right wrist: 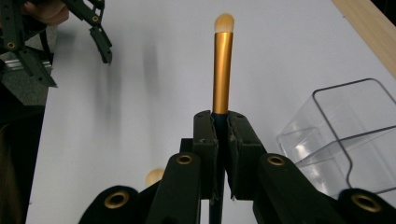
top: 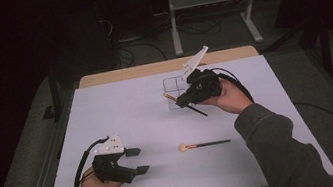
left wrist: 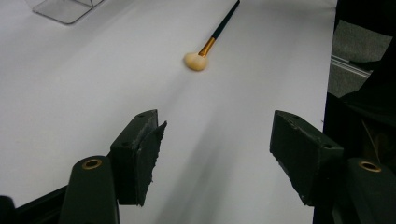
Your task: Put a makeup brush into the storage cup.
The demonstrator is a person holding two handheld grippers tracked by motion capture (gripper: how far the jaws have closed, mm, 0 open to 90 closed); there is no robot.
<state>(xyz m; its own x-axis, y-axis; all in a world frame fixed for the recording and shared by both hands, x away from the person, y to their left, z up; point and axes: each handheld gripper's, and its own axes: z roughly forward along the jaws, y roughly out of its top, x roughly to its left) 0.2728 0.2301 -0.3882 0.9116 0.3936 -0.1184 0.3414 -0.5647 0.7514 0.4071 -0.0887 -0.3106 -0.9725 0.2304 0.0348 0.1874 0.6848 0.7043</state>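
We've got one makeup brush [right wrist: 222,60] pinched in the right claw [right wrist: 222,122] up by the clear box [right wrist: 348,135] at upper middle, while the other brush [top: 205,144] waits on the bench [top: 121,110], left claw [top: 137,161] spread and empty.

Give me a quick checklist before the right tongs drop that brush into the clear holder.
1. Right tongs shut on the held brush: ok, the pads clamp its dark handle just below the gold ferrule.
2. Held brush lifted off the table: ok.
3. Clear holder upright with its mouth free: ok, nothing seen inside.
4. Held brush lined up over the holder's mouth: cannot tell; the holder sits beside the tongs.
5. Left tongs out of the way: ok, open, holding nothing, at the near side of the table.
6. Second brush apart from the holder: ok, lying flat mid-table.
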